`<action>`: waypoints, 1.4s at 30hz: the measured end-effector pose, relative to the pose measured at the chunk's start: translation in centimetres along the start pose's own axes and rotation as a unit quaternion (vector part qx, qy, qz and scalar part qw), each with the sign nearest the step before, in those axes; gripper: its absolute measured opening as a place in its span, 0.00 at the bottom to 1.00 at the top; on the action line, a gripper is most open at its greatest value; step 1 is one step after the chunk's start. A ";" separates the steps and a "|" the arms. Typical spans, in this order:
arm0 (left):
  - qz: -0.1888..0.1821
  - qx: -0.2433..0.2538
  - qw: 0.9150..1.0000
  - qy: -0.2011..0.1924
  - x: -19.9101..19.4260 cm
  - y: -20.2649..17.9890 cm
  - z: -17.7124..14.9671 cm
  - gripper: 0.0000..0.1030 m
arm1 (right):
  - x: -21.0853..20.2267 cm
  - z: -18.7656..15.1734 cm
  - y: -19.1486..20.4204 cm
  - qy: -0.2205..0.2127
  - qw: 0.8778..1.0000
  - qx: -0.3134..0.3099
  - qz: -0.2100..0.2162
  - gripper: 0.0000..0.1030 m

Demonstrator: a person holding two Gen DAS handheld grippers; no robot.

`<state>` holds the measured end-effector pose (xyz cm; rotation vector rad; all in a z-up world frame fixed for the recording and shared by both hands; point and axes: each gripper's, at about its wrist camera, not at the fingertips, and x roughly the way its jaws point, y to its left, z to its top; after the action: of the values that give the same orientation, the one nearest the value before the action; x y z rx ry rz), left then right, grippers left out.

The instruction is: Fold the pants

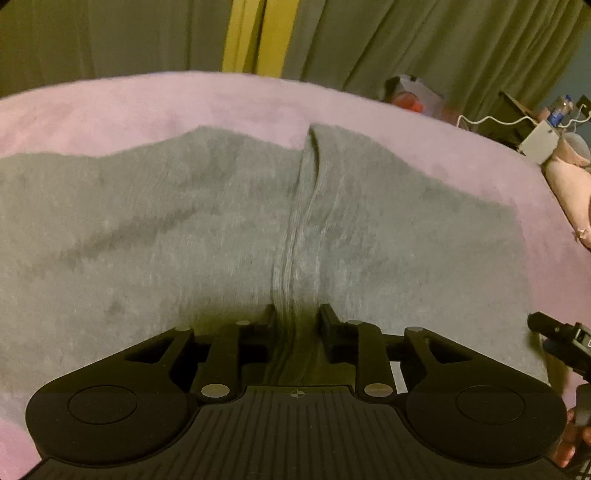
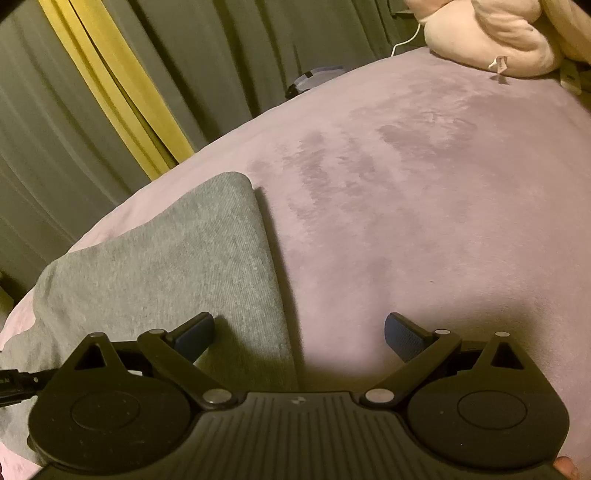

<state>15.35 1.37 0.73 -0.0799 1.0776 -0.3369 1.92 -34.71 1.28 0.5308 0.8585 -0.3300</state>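
Note:
Grey pants (image 1: 184,229) lie spread on a pink blanket (image 1: 110,110) on a bed. In the left wrist view my left gripper (image 1: 295,314) is shut on a raised ridge of the grey pants fabric (image 1: 295,240) that runs away from its jaws. In the right wrist view my right gripper (image 2: 299,332) is open and empty, low over the blanket (image 2: 406,221). The pants' right edge (image 2: 184,258) lies between its fingers, near the left fingertip (image 2: 195,332). The right gripper also shows at the right edge of the left wrist view (image 1: 561,336).
Grey-green curtains (image 1: 406,44) with a yellow gap (image 1: 258,33) hang behind the bed. A pale pink pillow (image 2: 487,33) lies at the far right of the bed. Cables and clutter (image 1: 535,122) sit beyond the bed's right side.

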 end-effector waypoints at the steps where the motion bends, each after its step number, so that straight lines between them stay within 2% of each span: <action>1: 0.005 0.003 1.000 -0.015 -0.7 0.3 -0.1 0.31 | 0.1 0.0 0.0 0.001 1.000 0.001 -0.001 0.96; 3: 0.024 0.014 0.998 -0.054 -1.8 -0.2 0.3 0.33 | 0.2 -0.2 0.0 0.003 1.000 0.003 -0.003 0.96; 5: 0.037 0.027 0.995 -0.093 -2.7 -1.0 1.1 0.46 | 0.4 -0.3 0.1 0.003 1.000 0.002 -0.007 0.96; 6: 0.035 0.031 0.993 -0.104 -2.9 -1.5 1.4 0.58 | 0.5 -0.4 0.3 0.003 1.000 -0.002 -0.010 0.96; 7: 0.030 0.035 0.993 -0.106 -2.9 -2.1 1.8 0.66 | 0.6 -0.5 0.5 0.002 1.000 -0.007 -0.013 0.96; 9: 0.024 0.051 0.993 -0.101 -2.1 -3.5 2.4 0.71 | 0.7 -0.6 0.7 0.001 1.000 -0.015 -0.019 0.96; 12: 0.062 0.075 0.990 -0.099 0.6 -4.6 2.6 0.70 | 0.7 -0.8 0.7 0.000 1.000 -0.023 -0.020 0.96; 13: 0.082 0.070 0.991 -0.083 1.8 -4.3 2.5 0.66 | 0.8 -0.9 0.7 0.000 1.000 -0.024 -0.020 0.96; 14: 0.106 0.052 0.992 -0.046 3.8 -3.6 2.8 0.67 | 0.8 -0.9 0.7 0.000 1.000 -0.024 -0.020 0.96; 15: 0.098 0.034 0.994 -0.036 4.7 -2.8 2.8 0.69 | 0.8 -1.0 0.7 0.001 0.999 -0.027 -0.019 0.96; 17: 0.099 0.044 0.992 -0.060 4.9 -2.7 2.9 0.76 | 1.0 -1.0 0.8 0.004 0.999 -0.038 -0.021 0.96; 19: 0.104 0.070 0.990 -0.062 4.6 -3.1 3.0 0.75 | 1.1 -1.0 0.8 0.004 0.999 -0.043 -0.021 0.96; 24: 0.092 0.083 0.989 -0.076 3.4 -1.8 2.5 0.75 | 1.4 -1.1 1.0 -0.003 0.998 -0.051 -0.024 0.96; 27: 0.081 0.064 0.991 -0.085 2.7 -0.7 1.9 0.76 | 1.3 -1.3 1.1 -0.008 0.998 -0.054 -0.024 0.96; 30: 0.067 0.020 0.994 -0.082 2.4 0.5 1.8 0.75 | 1.2 -1.4 1.0 -0.010 0.998 -0.054 -0.023 0.96; 33: 0.064 -0.002 0.994 -0.087 1.6 0.4 2.3 0.71 | 1.2 -1.5 1.1 -0.011 0.998 -0.054 -0.027 0.96; 37: 0.065 0.012 0.991 -0.113 0.7 -0.8 3.4 0.70 | 1.1 -1.6 1.2 -0.014 0.998 -0.052 -0.031 0.96; 42: 0.089 0.048 0.989 -0.112 2.1 -2.6 5.0 0.70 | 1.0 -1.6 1.3 -0.016 0.998 -0.051 -0.033 0.96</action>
<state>20.02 -2.22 1.95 0.0638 0.8382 -0.2115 2.12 -32.83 0.03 0.4011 0.8588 -0.3527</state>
